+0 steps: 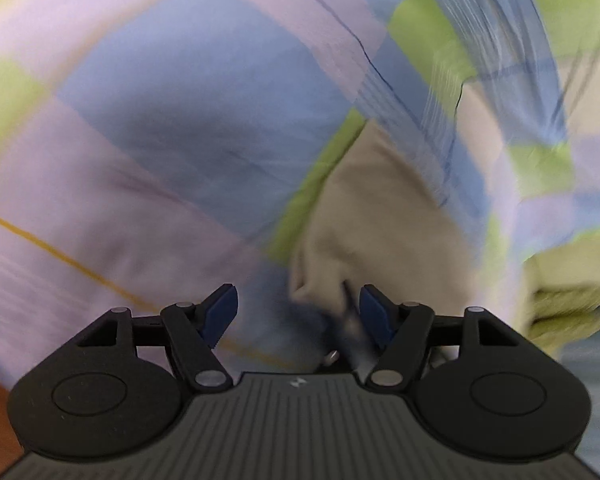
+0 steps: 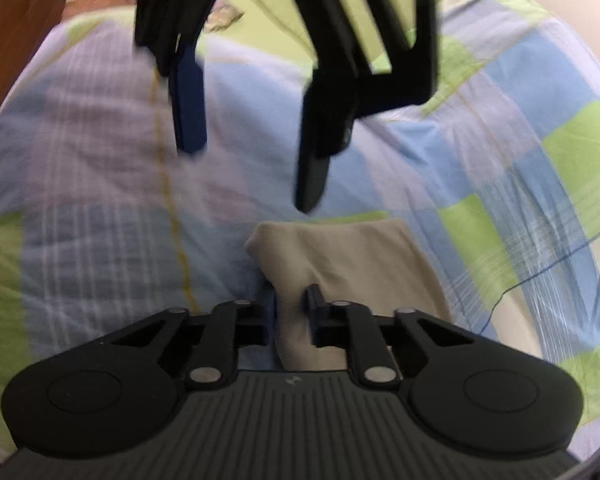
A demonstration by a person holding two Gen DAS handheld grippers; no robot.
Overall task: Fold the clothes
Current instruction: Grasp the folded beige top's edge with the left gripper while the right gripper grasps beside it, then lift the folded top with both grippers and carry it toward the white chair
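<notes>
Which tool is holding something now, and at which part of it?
The right tool pinches the beige cloth at its near edge. The left tool is open and holds nothing.

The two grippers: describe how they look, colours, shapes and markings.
Both match. The left gripper and right gripper have matte black linkage arms with silver rivets, two round black discs, a ribbed grey body bearing a small white logo, and dark blue pads inside the jaws. No cables or sleeves show.

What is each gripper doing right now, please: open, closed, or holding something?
Left gripper: open, holding nothing.
Right gripper: closed on the beige cloth, which lies on the checked bedsheet.
</notes>
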